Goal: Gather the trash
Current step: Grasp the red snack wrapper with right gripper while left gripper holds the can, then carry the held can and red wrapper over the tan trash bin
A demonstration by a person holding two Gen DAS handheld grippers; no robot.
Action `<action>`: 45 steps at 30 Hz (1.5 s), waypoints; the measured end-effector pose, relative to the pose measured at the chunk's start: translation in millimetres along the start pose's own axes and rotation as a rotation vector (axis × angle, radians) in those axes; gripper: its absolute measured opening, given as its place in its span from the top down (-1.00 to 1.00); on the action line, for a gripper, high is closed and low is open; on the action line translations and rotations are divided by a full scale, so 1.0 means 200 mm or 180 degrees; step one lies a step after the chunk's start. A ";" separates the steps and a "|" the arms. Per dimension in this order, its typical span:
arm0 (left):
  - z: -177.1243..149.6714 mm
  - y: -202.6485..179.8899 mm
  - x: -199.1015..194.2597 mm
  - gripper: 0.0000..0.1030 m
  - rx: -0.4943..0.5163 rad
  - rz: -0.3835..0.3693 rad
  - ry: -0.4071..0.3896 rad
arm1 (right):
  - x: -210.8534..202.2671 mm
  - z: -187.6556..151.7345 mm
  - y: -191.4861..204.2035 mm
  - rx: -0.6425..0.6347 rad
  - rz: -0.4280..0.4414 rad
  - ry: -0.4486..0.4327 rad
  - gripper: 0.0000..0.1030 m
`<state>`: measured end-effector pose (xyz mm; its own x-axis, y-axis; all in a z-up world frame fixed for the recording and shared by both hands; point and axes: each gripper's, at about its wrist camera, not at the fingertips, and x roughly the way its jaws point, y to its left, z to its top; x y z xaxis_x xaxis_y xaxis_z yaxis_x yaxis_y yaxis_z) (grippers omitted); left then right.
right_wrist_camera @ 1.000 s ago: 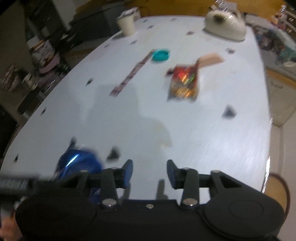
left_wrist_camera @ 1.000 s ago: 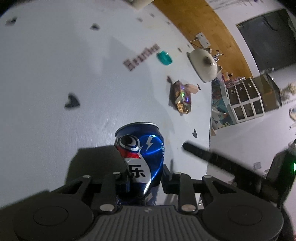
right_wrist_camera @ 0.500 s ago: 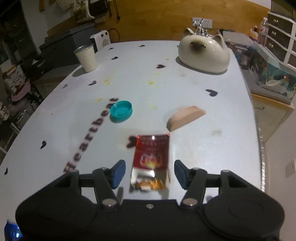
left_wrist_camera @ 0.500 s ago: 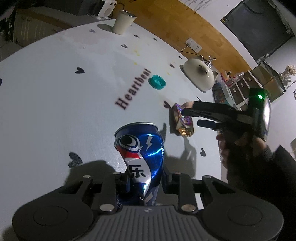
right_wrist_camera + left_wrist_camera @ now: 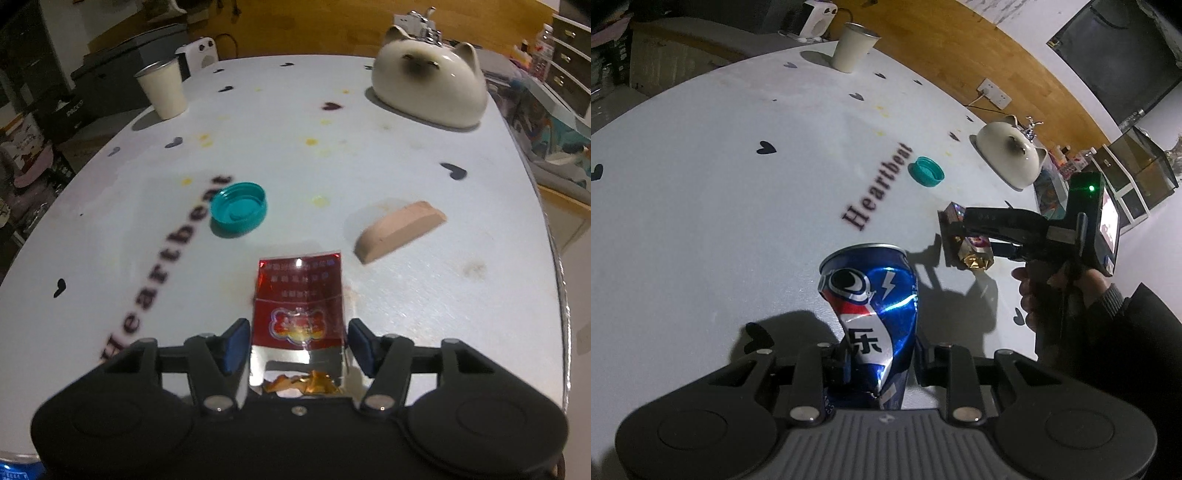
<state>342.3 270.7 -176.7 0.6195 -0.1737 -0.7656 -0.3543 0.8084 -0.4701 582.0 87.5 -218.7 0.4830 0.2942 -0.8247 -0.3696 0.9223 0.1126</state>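
Observation:
My left gripper point(image 5: 877, 363) is shut on a dented blue soda can point(image 5: 873, 310) and holds it above the white table point(image 5: 701, 206). My right gripper point(image 5: 297, 341) is open, its blue-padded fingers on either side of a red cigarette pack point(image 5: 299, 317) that lies on the table. The pack point(image 5: 975, 247) and the right gripper point(image 5: 964, 229) also show in the left wrist view. A teal bottle cap point(image 5: 239, 208) and a pinkish wedge-shaped piece point(image 5: 399, 230) lie beyond the pack.
A cat-shaped ceramic dish point(image 5: 428, 86) stands at the far right of the table and a cream cup point(image 5: 164, 88) at the far left. "Heartbeat" lettering point(image 5: 166, 269) and small heart marks are printed on the table. The table's right edge point(image 5: 554, 266) is near.
My right gripper has moved forward over the table to the cigarette pack, which now lies between its open fingers. My left gripper has kept its hold on the can and lifted it.

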 end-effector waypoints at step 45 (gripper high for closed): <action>-0.46 -0.88 -0.07 0.42 0.0989 -0.0192 0.0064 | -1.19 -0.92 -0.65 0.0443 0.0028 -0.0329 0.02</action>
<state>331.6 79.4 -125.0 0.6177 -0.2353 -0.7504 -0.0845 0.9288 -0.3608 370.1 -149.1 -139.0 0.5621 0.3199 -0.7627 -0.2640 0.9433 0.2011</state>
